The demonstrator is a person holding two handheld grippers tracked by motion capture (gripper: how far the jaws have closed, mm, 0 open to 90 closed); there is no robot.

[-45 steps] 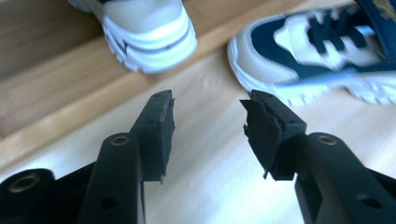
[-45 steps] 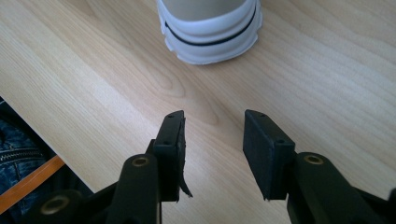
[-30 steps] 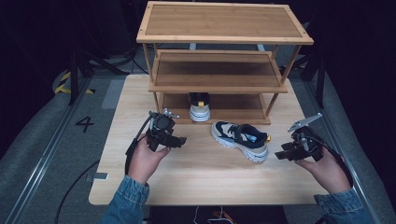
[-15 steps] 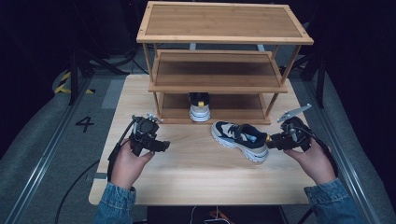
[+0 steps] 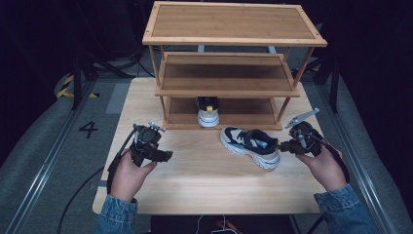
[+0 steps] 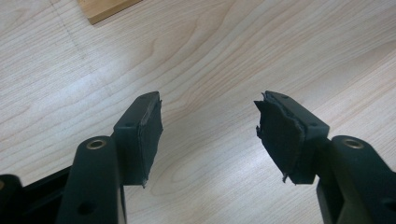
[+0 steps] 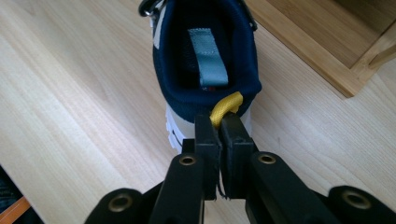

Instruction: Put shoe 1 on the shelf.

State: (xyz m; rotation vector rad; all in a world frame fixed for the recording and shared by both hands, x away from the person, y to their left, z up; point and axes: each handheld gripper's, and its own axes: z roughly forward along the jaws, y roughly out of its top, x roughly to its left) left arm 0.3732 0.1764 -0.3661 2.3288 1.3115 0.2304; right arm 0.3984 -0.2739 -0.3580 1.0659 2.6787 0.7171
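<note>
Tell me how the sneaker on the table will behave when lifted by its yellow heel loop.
The sneaker will probably hang toe-down, since the right gripper pinches only the yellow heel loop. The loop looks soft, so expect swinging. Its chunky sole suggests moderate weight.

A three-tier wooden shoe rack [image 5: 234, 29] stands at the far side of the pale wood bench [image 5: 195, 185]. On its lowest shelf sits a second sneaker [image 5: 208, 111], heel outward, white with a yellow tab. On the grey floor left of the bench are a painted number 4 [image 5: 88, 129] and yellow-black tape [image 5: 65, 87].
</note>
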